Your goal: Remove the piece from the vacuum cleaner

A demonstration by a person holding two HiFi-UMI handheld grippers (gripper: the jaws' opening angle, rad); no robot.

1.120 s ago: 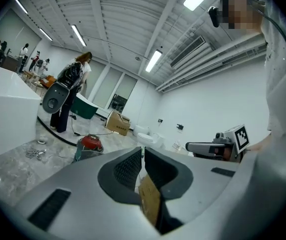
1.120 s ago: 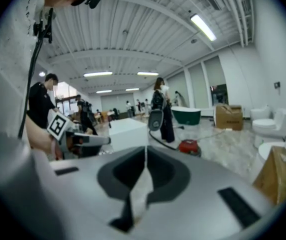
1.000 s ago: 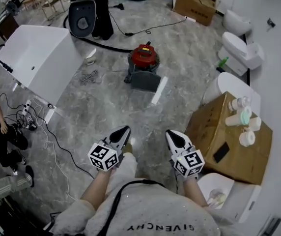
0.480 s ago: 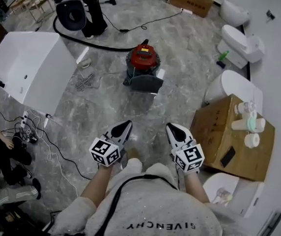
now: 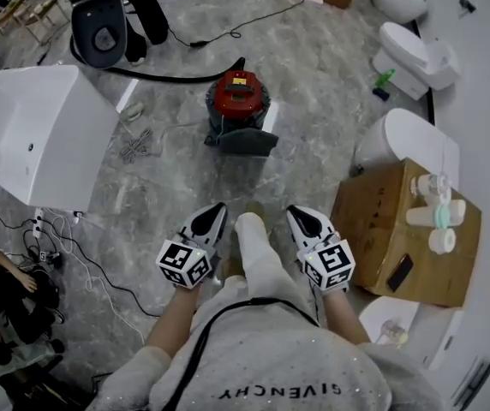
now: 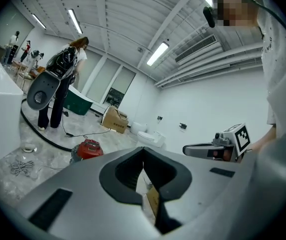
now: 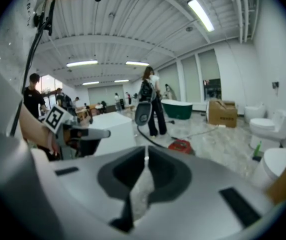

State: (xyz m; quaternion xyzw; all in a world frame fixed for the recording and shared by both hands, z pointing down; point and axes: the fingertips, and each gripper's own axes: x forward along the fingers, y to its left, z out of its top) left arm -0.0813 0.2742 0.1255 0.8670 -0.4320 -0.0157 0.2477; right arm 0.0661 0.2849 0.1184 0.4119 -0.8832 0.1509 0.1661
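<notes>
Facing the vacuum with both grippers closed and empty.

The left gripper and the right gripper are held side by side over the marble floor, each with its jaws pressed together and nothing between them. The red vacuum is seen on the floor at 12 o'clock from them, well apart, with a grey part touching its near side and a black hose leading off at 10 o'clock. A box is found at 3 o'clock, near the right gripper.
</notes>
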